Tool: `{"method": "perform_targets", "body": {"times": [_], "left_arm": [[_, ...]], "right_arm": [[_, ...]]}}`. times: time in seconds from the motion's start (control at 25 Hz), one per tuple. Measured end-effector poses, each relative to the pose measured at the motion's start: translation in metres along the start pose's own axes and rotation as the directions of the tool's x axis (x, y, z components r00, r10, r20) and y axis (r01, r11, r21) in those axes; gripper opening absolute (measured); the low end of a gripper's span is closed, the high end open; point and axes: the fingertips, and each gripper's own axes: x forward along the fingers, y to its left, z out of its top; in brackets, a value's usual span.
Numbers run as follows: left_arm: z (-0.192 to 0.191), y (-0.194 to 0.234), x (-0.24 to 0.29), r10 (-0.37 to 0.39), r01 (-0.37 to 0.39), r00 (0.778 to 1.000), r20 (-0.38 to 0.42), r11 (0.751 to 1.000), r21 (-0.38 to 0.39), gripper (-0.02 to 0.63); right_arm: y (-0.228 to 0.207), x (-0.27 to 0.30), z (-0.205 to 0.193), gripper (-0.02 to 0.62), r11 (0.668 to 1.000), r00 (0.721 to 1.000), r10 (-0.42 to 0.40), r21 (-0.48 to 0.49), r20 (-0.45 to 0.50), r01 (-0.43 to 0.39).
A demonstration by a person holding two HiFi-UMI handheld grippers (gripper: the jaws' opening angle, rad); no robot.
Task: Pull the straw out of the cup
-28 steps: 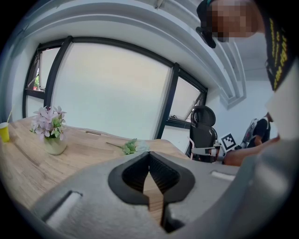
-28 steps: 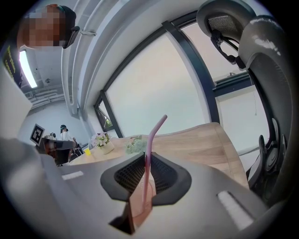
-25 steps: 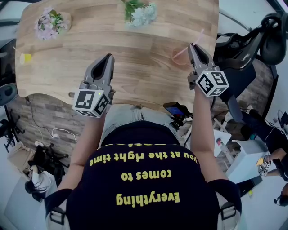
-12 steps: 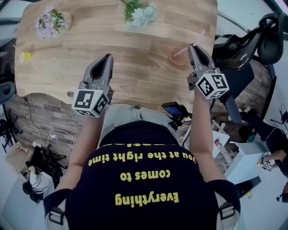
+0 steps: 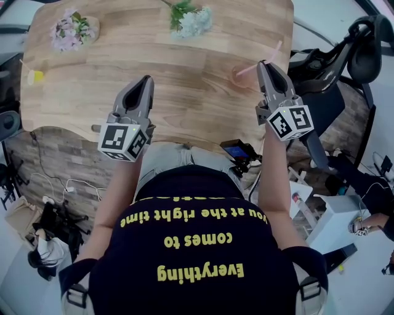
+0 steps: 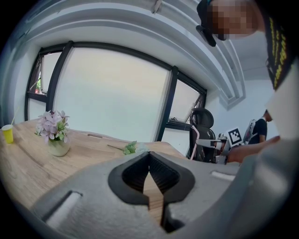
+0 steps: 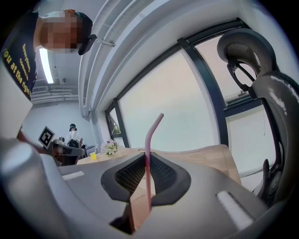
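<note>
Fingers (image 7: 162, 172) of my right gripper (image 5: 265, 65) are clamped on the pink straw (image 7: 147, 149). The dark ribbed pads press it from both sides, with only a narrow slit between them. The straw runs upright through that slit. Its bent top rises above the tips and its lower end shows between the pads against the wood.

The wooden table (image 5: 184, 80) stretches out ahead of me, with a black office chair (image 5: 363, 55) off its right edge. I hold both grippers above the near part of the table, well apart from each other. My left gripper (image 5: 146, 81) hangs over bare wood. Its fingers (image 6: 136, 172) meet at the tips with nothing between them.

A vase of pale flowers (image 5: 71, 31) stands at the far left, and a loose sprig of flowers (image 5: 191, 17) lies at the far edge. The clear pinkish cup (image 5: 241, 77) stands near the table's right edge, just beside my right gripper's tips. Seen from my head, the straw slants up to the right from over the cup's mouth. I cannot tell whether its lower end is inside the cup. A small yellow cup (image 5: 35, 79) sits at the left edge.
</note>
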Motion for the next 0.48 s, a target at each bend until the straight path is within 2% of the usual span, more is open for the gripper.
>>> {"method": "perform_targets", "body": {"times": [0.48], "left_arm": [[0.003, -0.007, -0.012, 0.003, -0.003, 1.0, 0.03, 1.0, 0.008, 0.002]], "right_arm": [[0.021, -0.019, 0.041, 0.038, 0.997, 0.996, 0.026, -0.074, 0.085, -0.02]]}}
